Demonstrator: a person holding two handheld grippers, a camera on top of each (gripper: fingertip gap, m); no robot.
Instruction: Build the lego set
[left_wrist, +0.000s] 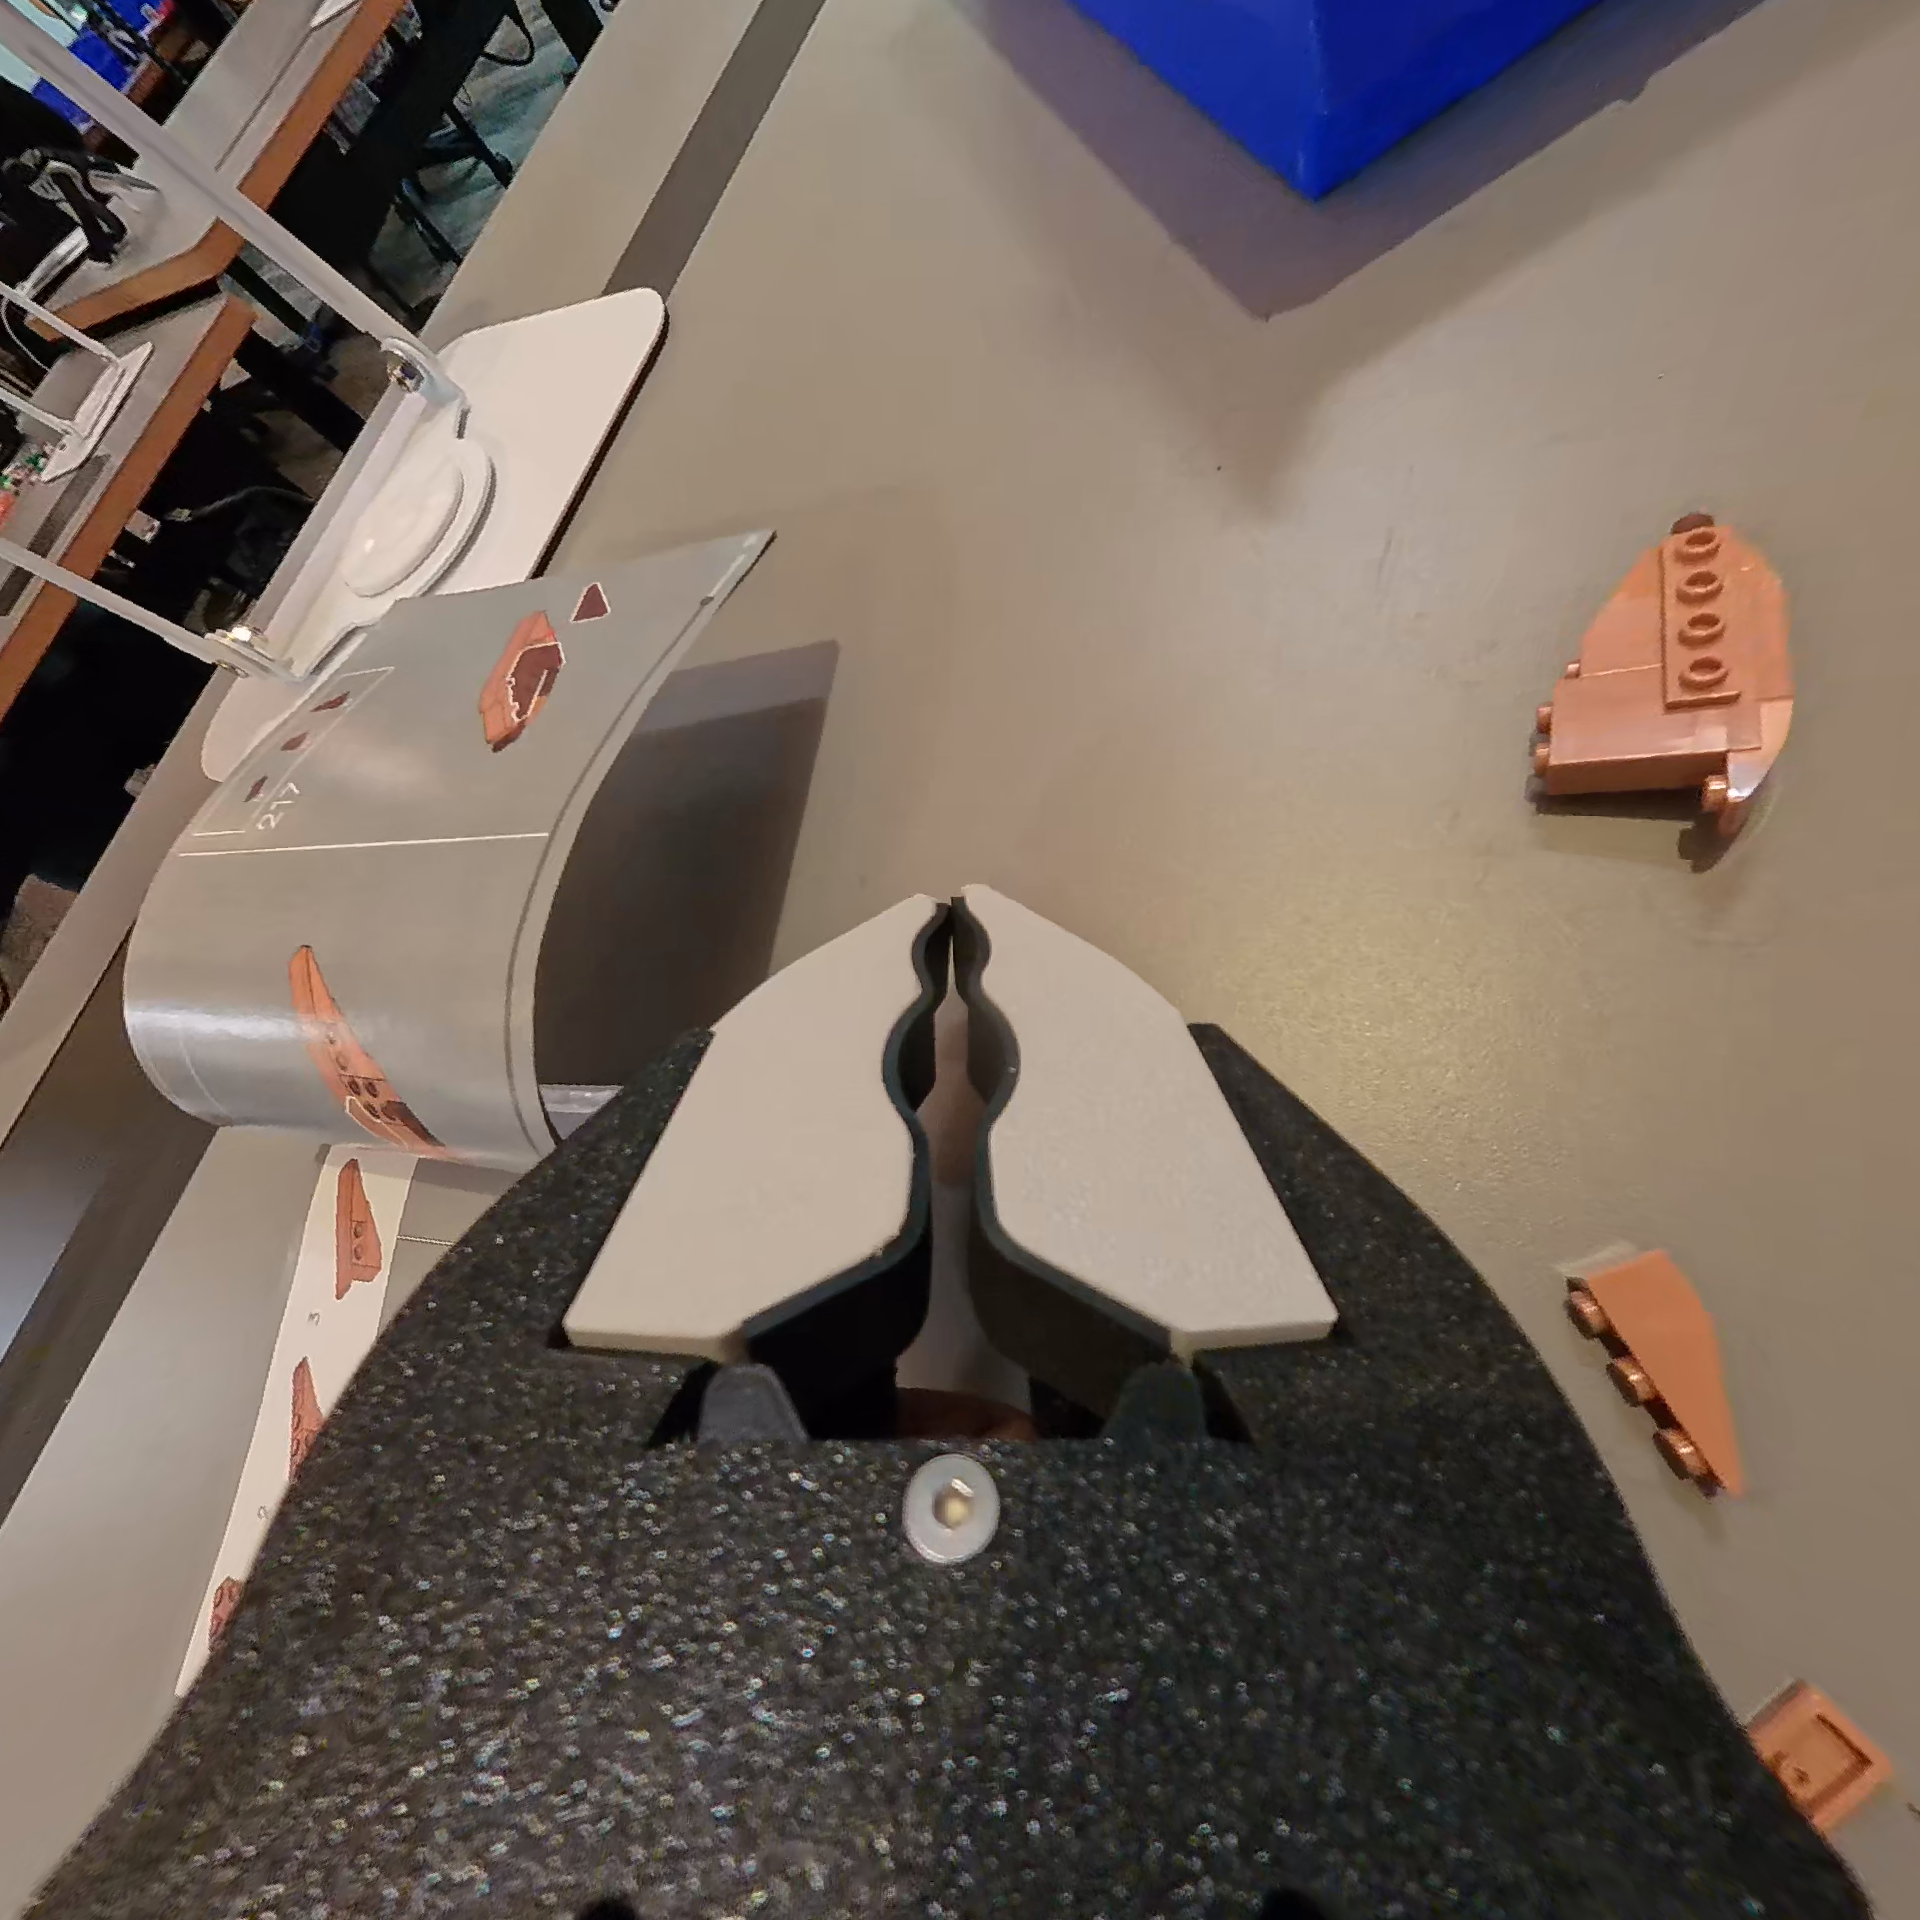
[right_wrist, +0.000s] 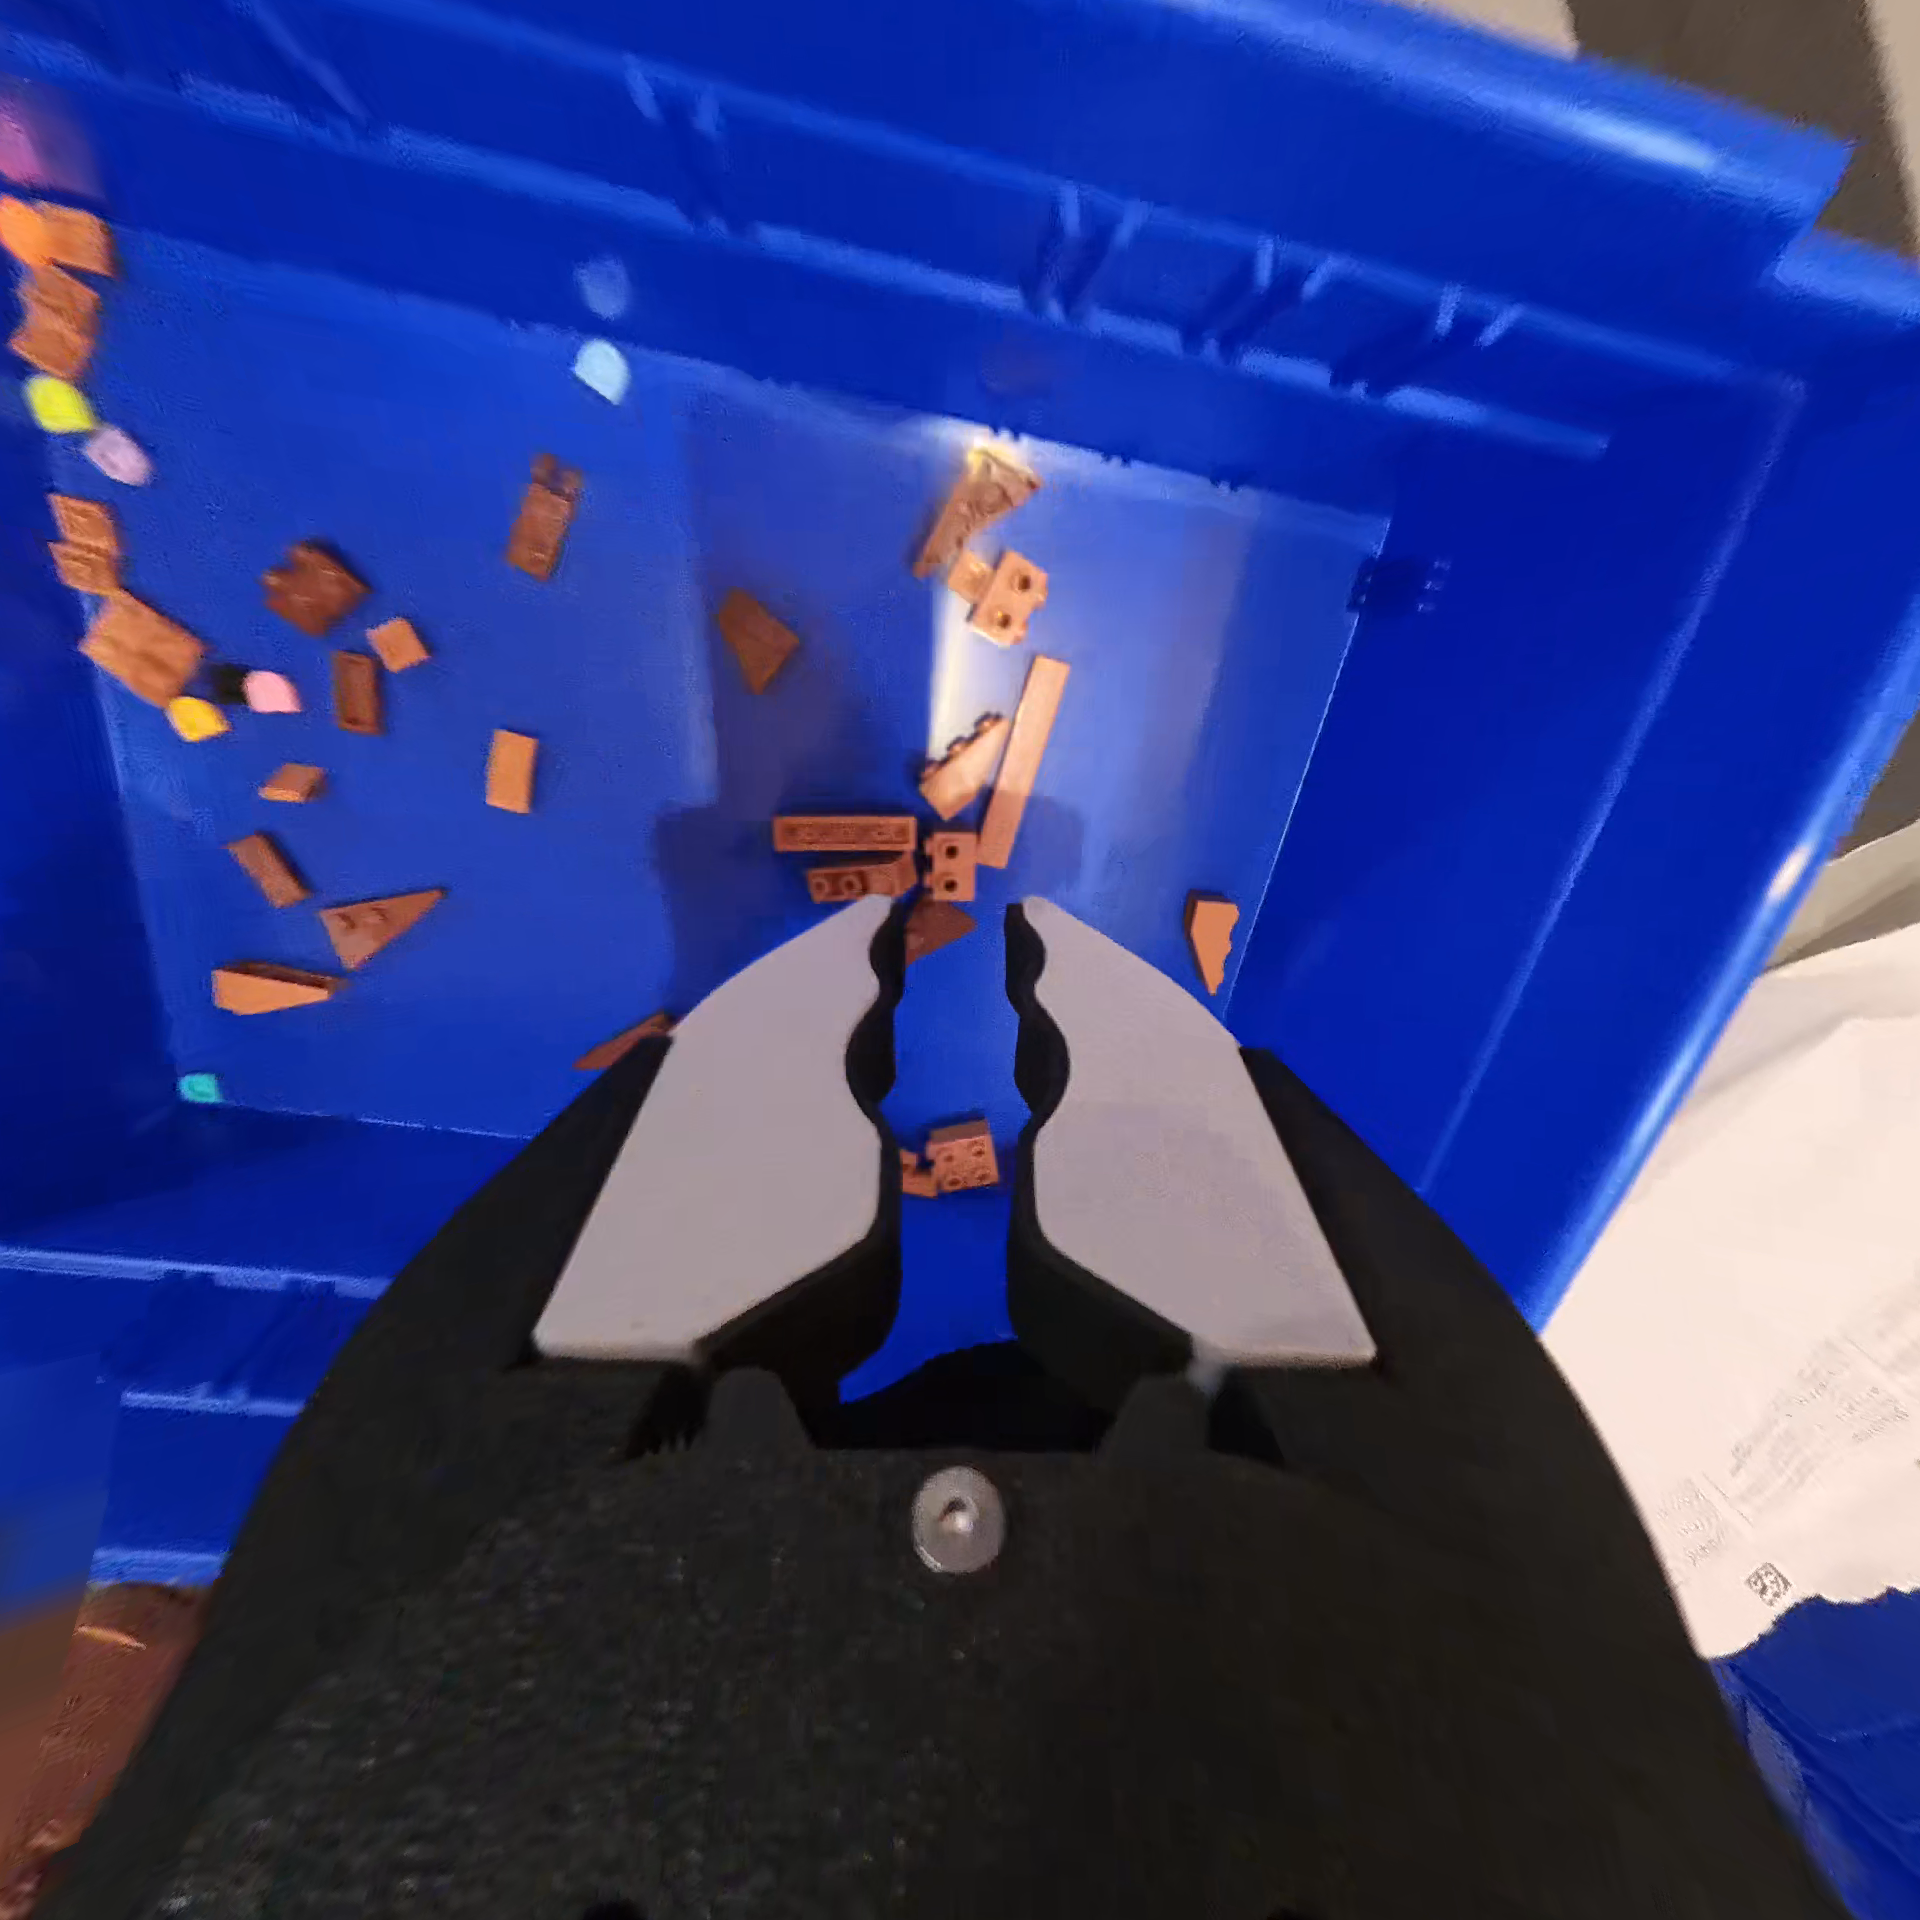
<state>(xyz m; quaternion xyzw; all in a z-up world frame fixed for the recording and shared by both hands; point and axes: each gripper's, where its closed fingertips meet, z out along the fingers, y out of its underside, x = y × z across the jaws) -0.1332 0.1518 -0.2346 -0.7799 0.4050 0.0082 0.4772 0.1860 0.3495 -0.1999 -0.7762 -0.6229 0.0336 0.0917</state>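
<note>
In the left wrist view my left gripper (left_wrist: 954, 906) is shut, tips touching, over the grey table. A copper-coloured shape shows through the gap between its fingers; I cannot tell whether it is held. A partly built copper Lego assembly (left_wrist: 1662, 686) lies to the right, apart from the gripper. A copper wedge plate (left_wrist: 1652, 1361) and a small copper tile (left_wrist: 1818, 1766) lie nearer. In the right wrist view my right gripper (right_wrist: 958, 909) is open and empty over the blue bin (right_wrist: 1507, 727). A dark brown wedge piece (right_wrist: 938, 925) lies below, between its tips.
The open instruction booklet (left_wrist: 416, 831) curls up on the left, beside a white stand base (left_wrist: 540, 416). The blue bin's corner (left_wrist: 1351, 83) is at the far side. Several loose copper and a few coloured pieces (right_wrist: 312, 727) are scattered in the bin. White paper (right_wrist: 1766, 1351) lies right of it. My left gripper is the nearer one to the small copper tile (left_wrist: 1818, 1766): about 15 cm, against 45 cm.
</note>
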